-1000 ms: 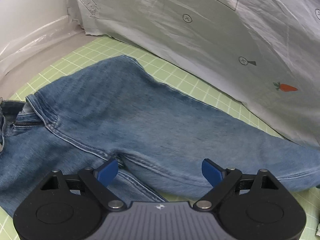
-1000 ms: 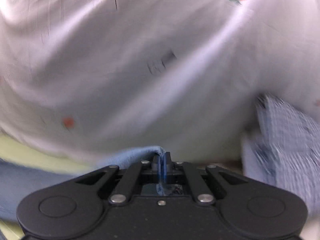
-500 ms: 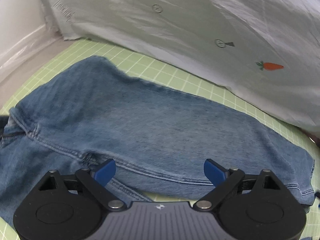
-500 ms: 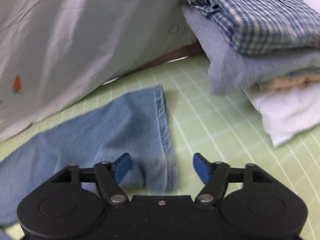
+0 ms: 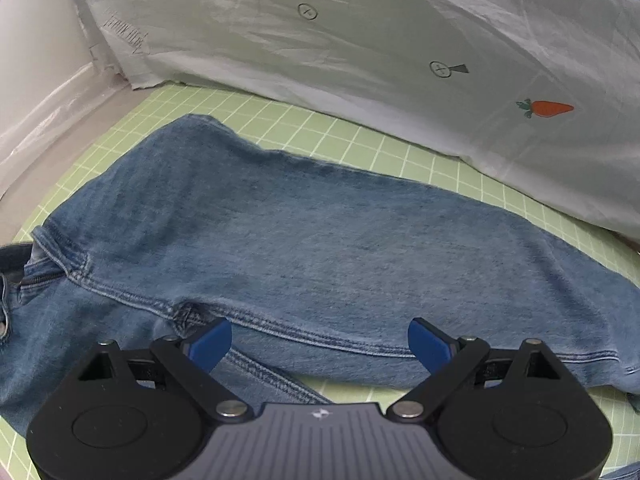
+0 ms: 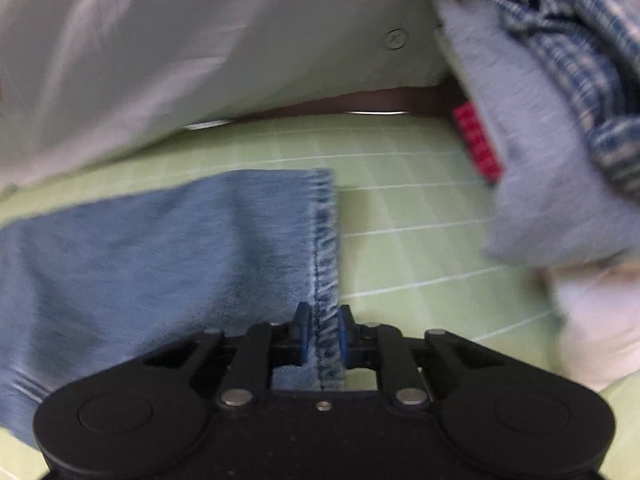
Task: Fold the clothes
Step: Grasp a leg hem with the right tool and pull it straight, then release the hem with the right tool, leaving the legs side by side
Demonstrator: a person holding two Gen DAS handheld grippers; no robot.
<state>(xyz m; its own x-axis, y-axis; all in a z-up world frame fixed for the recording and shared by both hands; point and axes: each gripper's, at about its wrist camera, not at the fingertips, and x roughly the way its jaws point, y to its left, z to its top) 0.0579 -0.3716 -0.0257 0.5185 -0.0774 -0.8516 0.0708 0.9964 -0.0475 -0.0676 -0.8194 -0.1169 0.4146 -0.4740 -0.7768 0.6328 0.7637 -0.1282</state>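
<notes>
One pair of blue denim jeans [image 5: 320, 248] lies flat on the light green gridded cutting mat [image 5: 360, 140], legs running toward the right. Count: two grippers, one garment being worked, one stack of folded clothes.

The left gripper [image 5: 320, 342], black with two blue-padded fingers [image 5: 210, 344], hovers over the inner-leg seam near the crotch; its jaws are spread wide with nothing between them.

The right gripper [image 6: 322, 330] has its two fingers drawn narrow, pinching the stitched hem of one jeans leg [image 6: 326, 248] at the near corner. The right wrist view is motion-blurred.

The folded stack [image 6: 560, 152] to the right shows three layers at least: blue checked shirt, pale blue garment with one red tag, white item below.

One white plastic sheet [image 5: 400, 40] with one printed orange carrot [image 5: 548, 109] rises behind the mat.
</notes>
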